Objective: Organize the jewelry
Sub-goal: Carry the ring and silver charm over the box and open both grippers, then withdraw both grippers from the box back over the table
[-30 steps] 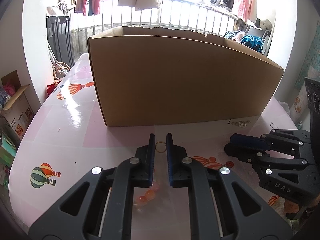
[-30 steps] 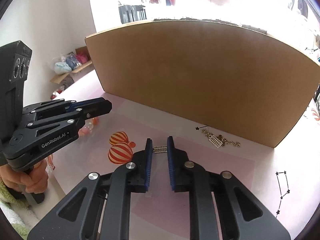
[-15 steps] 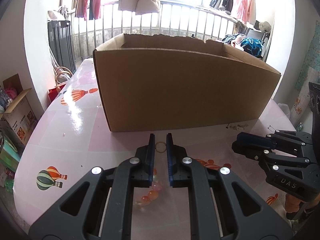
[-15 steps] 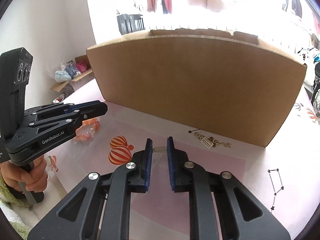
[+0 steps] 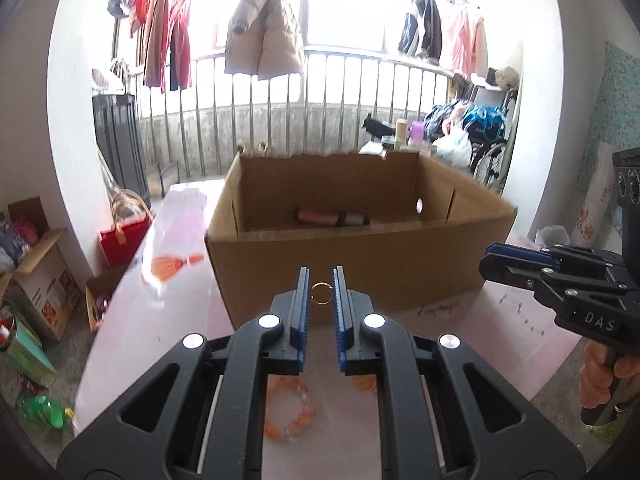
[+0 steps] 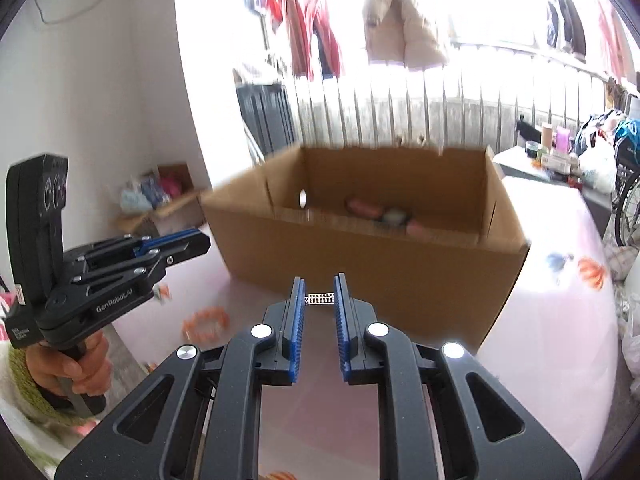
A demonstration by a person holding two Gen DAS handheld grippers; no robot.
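Note:
My left gripper (image 5: pixel 321 293) is shut on a small gold ring (image 5: pixel 322 293), held in the air in front of the open cardboard box (image 5: pixel 360 264). My right gripper (image 6: pixel 320 299) is shut on a short silver jewelled bar (image 6: pixel 320 299), also raised before the box (image 6: pixel 360 256). An orange bead bracelet (image 5: pixel 289 412) lies on the pink table below the left gripper; it also shows as the bracelet (image 6: pixel 205 323) in the right wrist view. Inside the box lie a pink tube (image 5: pixel 320 217) and a few blurred items (image 6: pixel 384 214).
The pink table (image 5: pixel 160 320) carries balloon prints. A thin chain (image 5: pixel 438 308) lies at the box's front foot. Left of the table stand a red bag (image 5: pixel 124 236) and cardboard boxes (image 5: pixel 36 268). Hands grip both tool handles. A railing and hanging clothes fill the background.
Both grippers have risen with their pieces held. The box top has dropped in view and its inside now shows. The bracelet now lies lower in both views.

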